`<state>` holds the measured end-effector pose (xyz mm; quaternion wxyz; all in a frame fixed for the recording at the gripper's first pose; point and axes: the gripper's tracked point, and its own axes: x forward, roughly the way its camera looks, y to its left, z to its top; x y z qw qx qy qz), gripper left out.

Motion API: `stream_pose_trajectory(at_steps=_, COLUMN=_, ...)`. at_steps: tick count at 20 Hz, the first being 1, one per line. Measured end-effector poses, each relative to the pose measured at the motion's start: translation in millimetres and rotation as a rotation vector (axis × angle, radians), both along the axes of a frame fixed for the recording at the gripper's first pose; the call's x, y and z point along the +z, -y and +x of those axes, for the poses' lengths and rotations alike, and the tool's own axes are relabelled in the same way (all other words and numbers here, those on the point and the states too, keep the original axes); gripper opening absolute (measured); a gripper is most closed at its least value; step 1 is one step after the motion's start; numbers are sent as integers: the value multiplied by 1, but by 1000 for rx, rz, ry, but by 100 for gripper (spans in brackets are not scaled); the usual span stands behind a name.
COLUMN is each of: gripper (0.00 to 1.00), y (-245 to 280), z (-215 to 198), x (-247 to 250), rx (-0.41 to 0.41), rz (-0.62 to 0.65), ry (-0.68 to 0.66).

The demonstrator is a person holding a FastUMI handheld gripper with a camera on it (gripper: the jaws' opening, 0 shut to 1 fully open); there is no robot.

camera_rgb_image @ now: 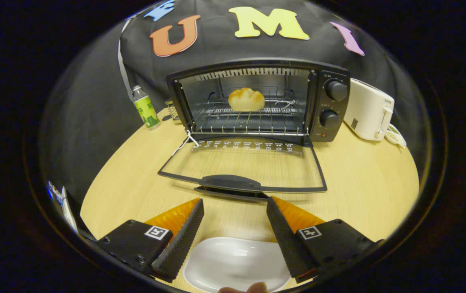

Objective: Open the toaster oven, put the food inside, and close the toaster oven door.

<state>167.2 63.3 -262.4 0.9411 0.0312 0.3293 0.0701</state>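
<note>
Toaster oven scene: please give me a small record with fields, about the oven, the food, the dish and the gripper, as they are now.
toaster oven: on the wooden table, beyond the gripper
oven door: open, folded down flat toward the gripper
bread roll: inside the oven, on the wire rack
white dish: empty, below and between the gripper fingers
gripper: open, holding nothing, just short of the door handle
white toaster: right of the oven
bottle: left of the oven
step left: close the door

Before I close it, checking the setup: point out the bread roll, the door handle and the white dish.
bread roll [246, 99], gripper view, top crust
door handle [230, 182], gripper view, middle
white dish [235, 262], gripper view, bare inside
</note>
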Motion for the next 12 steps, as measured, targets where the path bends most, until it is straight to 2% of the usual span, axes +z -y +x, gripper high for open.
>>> stream_pose_trajectory(at_steps=9, gripper=100, y=-2, z=-1, x=-8, rx=3, rz=-54, ry=-9)
stream_pose_trajectory(at_steps=12, gripper=100, y=-5, z=-5, x=-16, rx=1, rz=-33, ry=-44)
